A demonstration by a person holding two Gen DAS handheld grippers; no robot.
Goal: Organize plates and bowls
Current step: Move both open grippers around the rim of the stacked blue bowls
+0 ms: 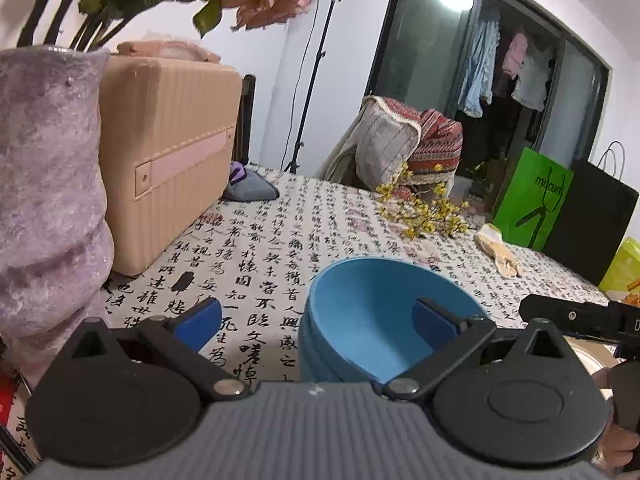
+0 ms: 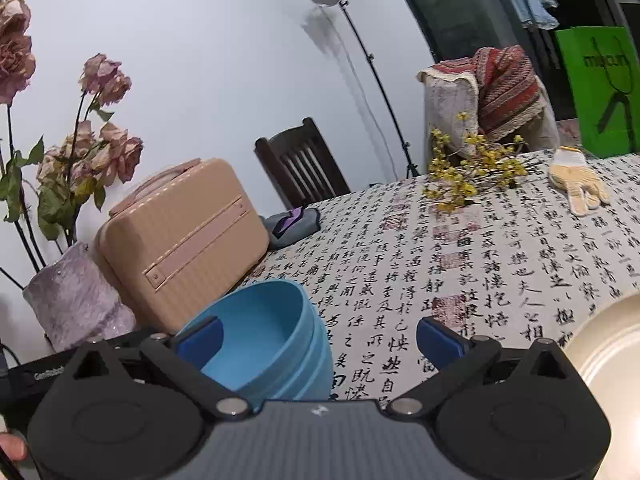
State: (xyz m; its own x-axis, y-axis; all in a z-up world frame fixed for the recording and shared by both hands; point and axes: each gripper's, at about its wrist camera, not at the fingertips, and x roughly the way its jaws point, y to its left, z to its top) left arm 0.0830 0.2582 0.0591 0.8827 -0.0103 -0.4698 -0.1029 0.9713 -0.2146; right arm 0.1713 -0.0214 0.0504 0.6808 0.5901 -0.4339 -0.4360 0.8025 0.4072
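Note:
A stack of nested blue bowls [image 1: 360, 320] stands tilted toward the camera on the calligraphy-print tablecloth [image 1: 272, 240]. My left gripper [image 1: 316, 320] is open; its right finger shows against the top bowl's inside, and its left finger is out to the left, apart from the stack. In the right wrist view the blue bowls [image 2: 256, 332] sit at lower left. My right gripper [image 2: 320, 340] is open, its left finger in front of the bowl's inside and its right finger over bare cloth. A cream plate [image 2: 612, 360] lies at the right edge.
A beige ribbed case [image 1: 168, 152] and a purple vase [image 1: 48, 184] of dried roses stand close on the left. Farther back lie a grey pouch [image 1: 250, 188], yellow flowers [image 1: 424, 208], a glove [image 1: 500, 248], and green [image 1: 532, 196] and black bags [image 1: 592, 216].

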